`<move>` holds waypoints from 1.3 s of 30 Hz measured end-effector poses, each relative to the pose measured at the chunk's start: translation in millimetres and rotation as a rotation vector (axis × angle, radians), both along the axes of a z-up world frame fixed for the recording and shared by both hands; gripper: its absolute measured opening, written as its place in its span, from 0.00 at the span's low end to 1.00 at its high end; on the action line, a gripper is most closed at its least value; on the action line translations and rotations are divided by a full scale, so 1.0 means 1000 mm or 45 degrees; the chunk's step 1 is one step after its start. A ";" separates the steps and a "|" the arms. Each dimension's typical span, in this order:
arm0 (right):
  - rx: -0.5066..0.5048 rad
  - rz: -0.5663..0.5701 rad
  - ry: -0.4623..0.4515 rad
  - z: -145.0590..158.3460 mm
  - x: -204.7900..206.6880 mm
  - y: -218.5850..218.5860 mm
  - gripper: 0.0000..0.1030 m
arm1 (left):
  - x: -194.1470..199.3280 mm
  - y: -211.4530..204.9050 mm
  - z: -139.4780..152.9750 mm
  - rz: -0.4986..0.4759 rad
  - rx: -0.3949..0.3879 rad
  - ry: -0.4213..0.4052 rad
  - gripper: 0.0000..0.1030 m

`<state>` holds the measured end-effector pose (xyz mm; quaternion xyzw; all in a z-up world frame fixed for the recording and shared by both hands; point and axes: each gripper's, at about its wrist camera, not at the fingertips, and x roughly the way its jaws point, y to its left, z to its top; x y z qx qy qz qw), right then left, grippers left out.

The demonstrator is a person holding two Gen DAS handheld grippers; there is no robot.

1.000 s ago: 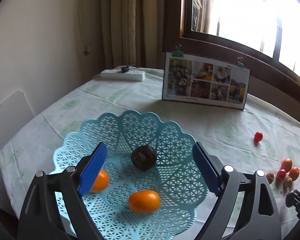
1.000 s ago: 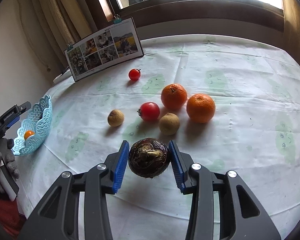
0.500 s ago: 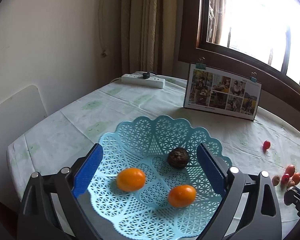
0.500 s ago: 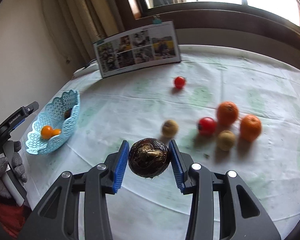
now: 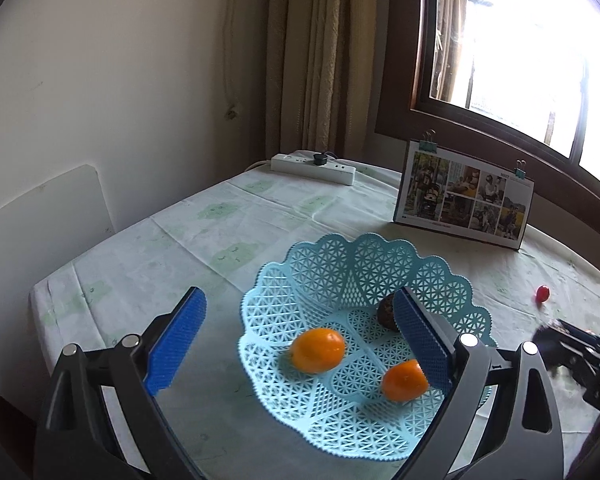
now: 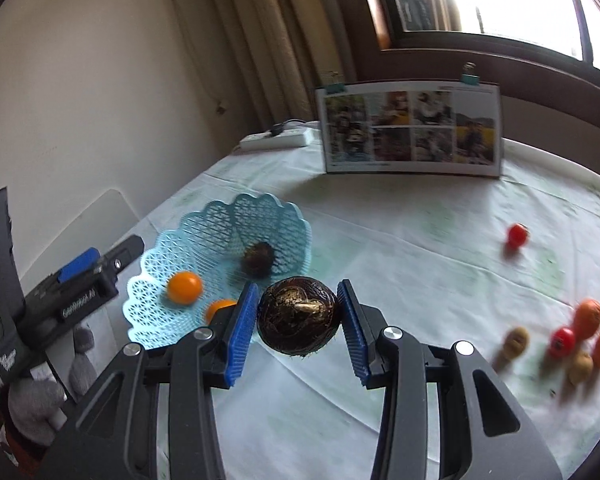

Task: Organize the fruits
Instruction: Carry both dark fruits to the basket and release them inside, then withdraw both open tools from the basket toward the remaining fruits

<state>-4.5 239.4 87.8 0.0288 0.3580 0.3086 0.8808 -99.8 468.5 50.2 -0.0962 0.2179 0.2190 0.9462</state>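
Right gripper point(image 6: 298, 314), lower centre of its frame, is clamped on a dark round fruit point(image 6: 298, 316), carried above the tablecloth just beside the blue basket point(image 6: 204, 236) at centre left. Left gripper point(image 5: 300, 344) hangs with its tongs spread wide, empty, over the basket's near rim. Basket holds two orange fruits point(image 5: 318, 350) and a dark one. Best approach, judged: bring the fruit over the basket's open middle, lower close to the mesh, then release so it doesn't roll out.

Home dining corner: pale green-patterned tablecloth point(image 5: 228, 232), beige pleated curtain point(image 5: 320, 56), dark wooden window frame point(image 5: 484, 124), clipped family photo collage board point(image 5: 464, 200).
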 end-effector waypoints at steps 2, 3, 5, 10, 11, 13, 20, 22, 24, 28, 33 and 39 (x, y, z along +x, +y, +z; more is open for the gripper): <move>0.005 0.026 0.018 0.000 0.005 0.016 0.40 | -0.005 0.004 -0.002 0.007 -0.005 0.000 0.93; 0.000 0.036 0.017 0.000 0.006 0.023 0.40 | -0.008 0.006 -0.003 0.011 -0.008 0.001 0.93; -0.019 0.056 0.010 -0.001 0.008 0.037 0.40 | -0.011 0.010 -0.004 0.018 -0.010 0.002 0.93; -0.025 0.055 0.004 -0.003 0.016 0.056 0.41 | -0.016 0.017 -0.003 0.033 -0.030 -0.012 0.97; -0.021 0.048 0.005 -0.004 0.017 0.055 0.41 | -0.017 0.018 -0.002 0.034 -0.034 -0.022 0.97; -0.018 0.028 0.008 -0.004 0.021 0.053 0.41 | -0.018 0.019 -0.001 0.037 -0.034 -0.030 0.97; -0.018 -0.028 0.033 -0.010 0.025 0.034 0.44 | -0.015 0.017 0.002 0.044 -0.034 -0.043 0.97; -0.006 -0.045 0.039 -0.012 0.024 0.028 0.48 | -0.014 0.015 0.003 0.035 -0.038 -0.046 0.97; -0.001 -0.057 0.043 -0.013 0.024 0.022 0.49 | -0.012 0.012 0.004 0.029 -0.035 -0.048 0.97; 0.011 -0.096 0.038 -0.014 0.022 0.008 0.54 | -0.010 0.002 0.007 0.003 -0.023 -0.056 0.97; 0.017 -0.133 0.029 -0.014 0.019 -0.011 0.58 | -0.006 -0.013 0.011 -0.047 0.001 -0.057 0.97; 0.012 -0.198 0.049 -0.022 0.015 -0.041 0.58 | 0.003 -0.035 0.013 -0.116 0.017 -0.042 0.97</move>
